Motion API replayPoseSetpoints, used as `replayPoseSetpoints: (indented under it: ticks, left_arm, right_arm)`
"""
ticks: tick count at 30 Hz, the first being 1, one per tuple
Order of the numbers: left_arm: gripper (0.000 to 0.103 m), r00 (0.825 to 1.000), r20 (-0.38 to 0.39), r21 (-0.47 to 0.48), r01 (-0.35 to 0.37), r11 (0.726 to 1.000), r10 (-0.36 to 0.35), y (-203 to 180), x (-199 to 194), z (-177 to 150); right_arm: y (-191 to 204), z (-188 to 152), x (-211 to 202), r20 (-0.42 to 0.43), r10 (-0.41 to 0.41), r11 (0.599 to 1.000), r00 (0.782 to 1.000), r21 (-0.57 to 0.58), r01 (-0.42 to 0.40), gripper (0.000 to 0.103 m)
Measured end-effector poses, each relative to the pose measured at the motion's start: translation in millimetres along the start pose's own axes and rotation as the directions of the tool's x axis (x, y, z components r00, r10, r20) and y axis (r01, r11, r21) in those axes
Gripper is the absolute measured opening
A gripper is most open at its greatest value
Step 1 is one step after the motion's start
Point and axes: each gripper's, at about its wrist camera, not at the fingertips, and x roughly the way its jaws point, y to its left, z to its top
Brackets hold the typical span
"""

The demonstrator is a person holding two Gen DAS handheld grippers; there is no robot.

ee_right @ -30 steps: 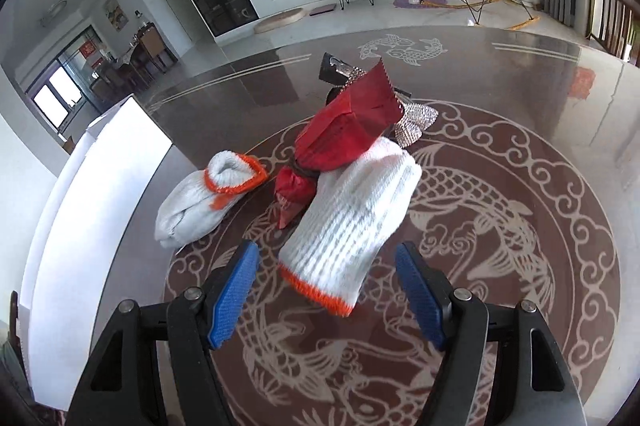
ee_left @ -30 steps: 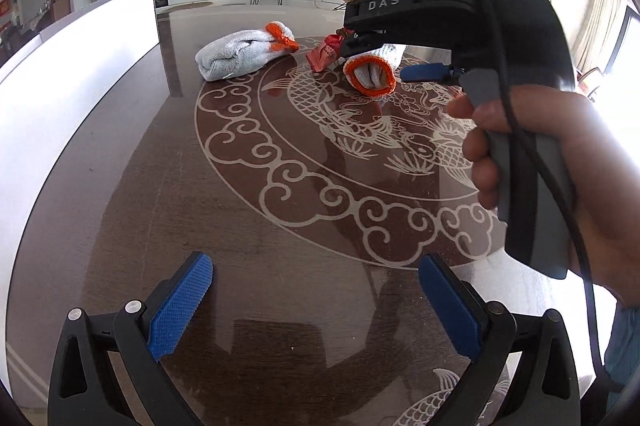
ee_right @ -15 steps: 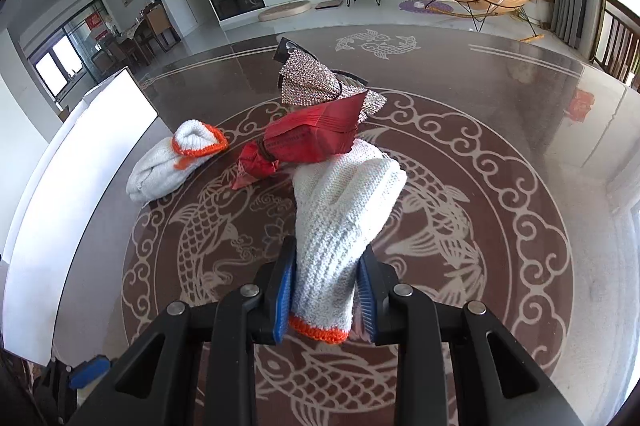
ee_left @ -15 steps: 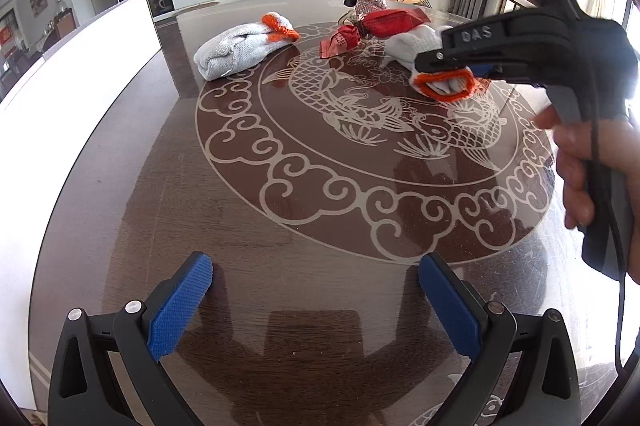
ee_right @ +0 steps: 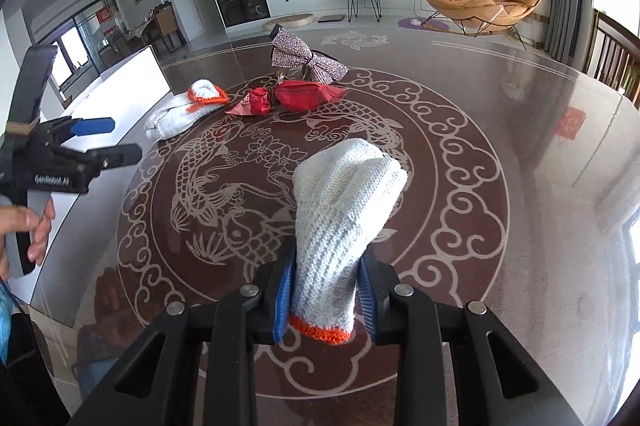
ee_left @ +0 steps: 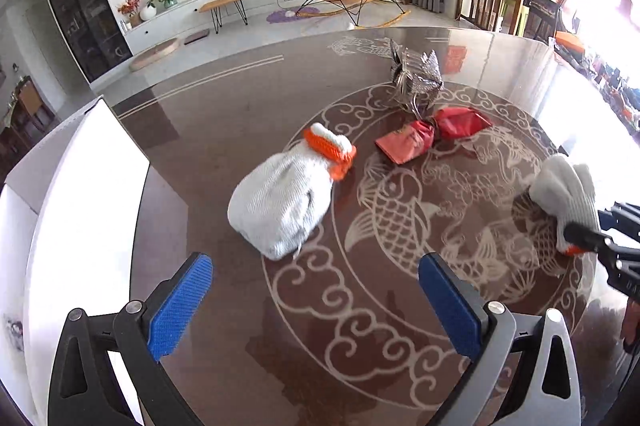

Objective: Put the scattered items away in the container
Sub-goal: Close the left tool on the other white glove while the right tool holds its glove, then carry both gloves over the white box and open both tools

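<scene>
Carrying a white knitted work glove with an orange cuff (ee_right: 344, 238) toward the white rectangular container (ee_right: 136, 82).

Right gripper (ee_right: 326, 296) pinches the glove's cuff end, its long axis pointing toward 12 o'clock; the container lies at 10 o'clock. Left gripper (ee_left: 316, 310), fingers wide and empty, faces the second balled white glove (ee_left: 286, 200) at 12 o'clock and is nearer it.

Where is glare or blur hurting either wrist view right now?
Left wrist view: window light blows out the right edge, washing over the held glove; white container overexposed. Right wrist view: sharp, only soft reflections on the glossy table; the held glove is crisp.
</scene>
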Motion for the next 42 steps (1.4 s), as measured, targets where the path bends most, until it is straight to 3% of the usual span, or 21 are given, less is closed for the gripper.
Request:
replayPoseSetpoints:
  ticks: [2, 6, 11, 13, 15, 16, 17, 18, 27, 36, 39, 42]
  left_arm:
    - [0.103, 0.999, -0.010, 0.055, 0.036, 0.998, -0.036, -3.3, 8.1, 12.2]
    - [0.103, 0.999, -0.014, 0.193, -0.030, 0.981, 0.033, -20.6, 31.0, 29.7]
    - [0.103, 0.998, -0.053, 0.250, -0.009, 0.968, 0.023, -35.8, 60.0, 36.6]
    - [0.102, 0.998, -0.055, 0.231, 0.033, 0.972, -0.021, -35.3, 59.2, 39.5]
    - [0.065, 0.998, -0.050, 0.208, 0.037, 0.977, -0.027, -33.6, 56.2, 41.3]
    - [0.055, 0.999, -0.050, 0.196, 0.026, 0.980, -0.016, -32.1, 53.9, 41.0]
    - [0.031, 0.999, -0.047, 0.180, 0.015, 0.983, -0.007, -29.7, 51.1, 41.1]
    - [0.026, 0.999, -0.044, 0.155, 0.028, 0.988, -0.021, -26.6, 46.9, 41.2]
    - [0.023, 0.997, -0.020, 0.084, 0.075, 0.994, -0.073, -61.1, -12.3, -6.8]
    - [0.023, 0.982, 0.027, -0.116, 0.189, 0.975, -0.187, -84.0, -62.6, -82.0]
    - [0.023, 0.978, 0.038, -0.161, 0.208, 0.965, -0.205, -77.2, -69.8, -91.4]
    - [0.024, 0.983, 0.005, -0.120, 0.184, 0.976, -0.184, -69.1, -62.9, -80.4]
  right_arm:
    - [0.4, -2.5, 0.1, 0.015, -0.002, 1.000, 1.000, -0.003, 0.002, 0.030]
    - [-3.7, -2.7, 1.4, 0.021, 0.015, 1.000, 1.000, 0.025, -0.016, 0.030]
    - [-8.0, -2.3, 1.8, 0.018, 0.033, 0.998, 0.999, 0.044, -0.033, 0.031]
    - [-9.2, -2.3, 2.1, 0.016, 0.040, 0.998, 0.999, 0.051, -0.040, 0.031]
    - [-9.5, -2.3, 2.2, 0.015, 0.043, 0.997, 0.999, 0.055, -0.044, 0.032]
    - [-9.4, -2.4, 2.2, 0.015, 0.043, 0.997, 0.999, 0.056, -0.044, 0.032]
    - [-9.0, -2.4, 2.2, 0.015, 0.042, 0.998, 0.999, 0.055, -0.042, 0.032]
    - [-8.1, -2.6, 2.4, 0.015, 0.039, 0.998, 0.999, 0.053, -0.040, 0.032]
    - [-13.7, -5.9, -2.5, 0.032, 0.064, 0.994, 0.997, 0.091, -0.067, 0.031]
    - [-27.4, -45.5, -44.8, 0.040, 0.169, 0.960, 0.985, 0.218, -0.174, 0.031]
    - [-29.7, -57.5, -56.3, 0.039, 0.182, 0.952, 0.983, 0.245, -0.186, 0.031]
    - [-28.5, -63.2, -63.8, 0.042, 0.185, 0.948, 0.982, 0.257, -0.190, 0.031]
